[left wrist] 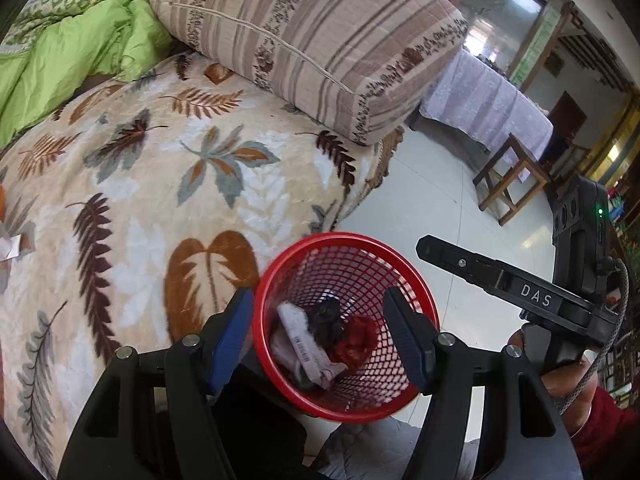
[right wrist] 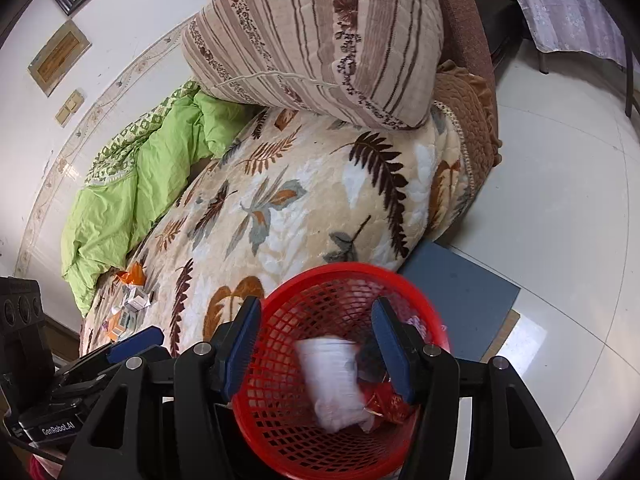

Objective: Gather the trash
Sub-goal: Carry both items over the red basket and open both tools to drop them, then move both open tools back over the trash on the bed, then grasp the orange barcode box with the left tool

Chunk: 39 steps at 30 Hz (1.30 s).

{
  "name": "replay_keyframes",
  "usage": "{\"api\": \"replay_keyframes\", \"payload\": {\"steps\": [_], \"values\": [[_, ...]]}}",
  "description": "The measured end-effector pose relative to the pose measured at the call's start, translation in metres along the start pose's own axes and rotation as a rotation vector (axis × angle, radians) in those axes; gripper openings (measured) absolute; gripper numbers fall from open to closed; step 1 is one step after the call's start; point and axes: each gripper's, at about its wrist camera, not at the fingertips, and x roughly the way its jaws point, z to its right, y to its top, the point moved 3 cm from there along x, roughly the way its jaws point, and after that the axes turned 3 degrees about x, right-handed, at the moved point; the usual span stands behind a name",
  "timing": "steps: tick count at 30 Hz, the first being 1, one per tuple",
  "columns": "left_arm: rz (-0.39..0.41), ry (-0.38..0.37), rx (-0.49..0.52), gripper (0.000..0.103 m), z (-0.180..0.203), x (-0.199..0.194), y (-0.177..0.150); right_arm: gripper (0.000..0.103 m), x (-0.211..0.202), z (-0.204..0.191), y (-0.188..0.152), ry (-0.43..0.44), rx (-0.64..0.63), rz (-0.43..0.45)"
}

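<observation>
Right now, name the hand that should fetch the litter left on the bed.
Left. The leftover boxes and wrappers lie on the blanket on the left gripper's side; the right gripper hangs farther off, over the red basket. Both jaws stand open.

The basket [left wrist: 347, 328] stood on the floor [left wrist: 436, 200] just beside the bed [left wrist: 160, 184], with crumpled trash [left wrist: 320, 336] inside. A pillow [left wrist: 304, 40] lay on the bed behind it; more litter [right wrist: 132, 304], possibly small cartons, lay on the bed to the left.
</observation>
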Motion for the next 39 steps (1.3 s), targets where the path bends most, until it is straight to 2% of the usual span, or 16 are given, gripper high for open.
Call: {"api": "replay_keyframes", "payload": {"steps": [6,15,21,25,31,36,39], "values": [[0.046,0.068,-0.087,0.066,-0.040,-0.026,-0.006,0.061,0.013,-0.031,-0.003,0.055,-0.068,-0.021],[0.151,0.211,-0.314,0.067,-0.144,-0.089,-0.025,0.061,0.049,-0.117,-0.021,0.167,-0.241,-0.103],[0.200,0.347,-0.529,0.070,-0.233,-0.137,-0.054,0.061,0.071,-0.182,-0.038,0.233,-0.376,-0.149],[0.201,0.415,-0.749,0.070,-0.308,-0.159,-0.077,0.061,0.082,-0.217,-0.051,0.270,-0.447,-0.166],[0.188,0.447,-0.993,0.073,-0.387,-0.160,-0.087,0.061,0.093,-0.243,-0.062,0.297,-0.499,-0.179],[0.185,0.397,-1.193,0.073,-0.432,-0.136,-0.087,0.061,0.101,-0.246,-0.066,0.289,-0.516,-0.193],[0.177,0.412,-1.243,0.073,-0.446,-0.123,-0.081,0.061,0.107,-0.238,-0.065,0.271,-0.508,-0.199]]}}
